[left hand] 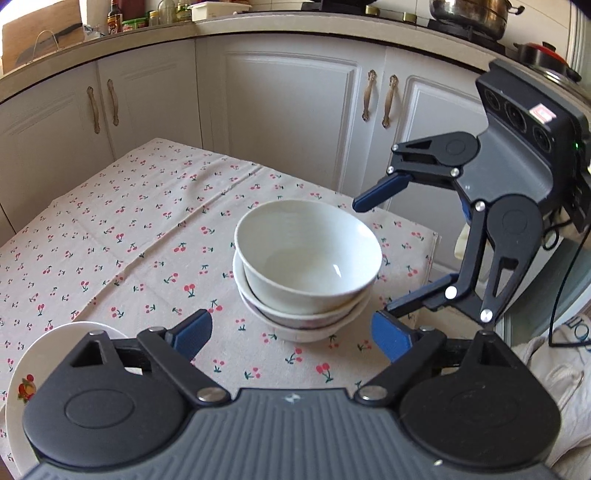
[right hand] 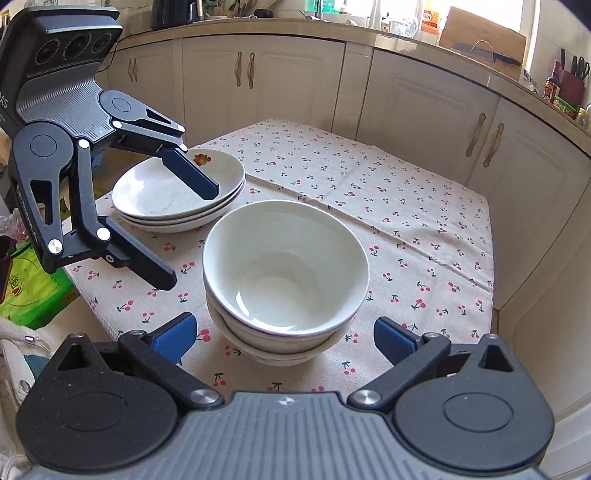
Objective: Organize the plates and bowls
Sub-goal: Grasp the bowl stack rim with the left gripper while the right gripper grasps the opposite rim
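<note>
A stack of three white bowls (left hand: 308,266) stands on the cherry-print tablecloth (left hand: 147,229); it also shows in the right wrist view (right hand: 286,273). A stack of white plates (right hand: 177,192) with a fruit print lies to the left; its edge shows in the left wrist view (left hand: 22,373). My left gripper (left hand: 291,338) is open and empty just in front of the bowls; it also shows in the right wrist view (right hand: 192,236). My right gripper (right hand: 284,338) is open and empty, close to the bowls; it also shows in the left wrist view (left hand: 369,258).
White cabinets (left hand: 288,110) stand behind the table. The counter holds a metal pot (left hand: 472,14), bottles (left hand: 114,16) and a cutting board (right hand: 480,40). A green package (right hand: 33,291) lies beside the table at the left.
</note>
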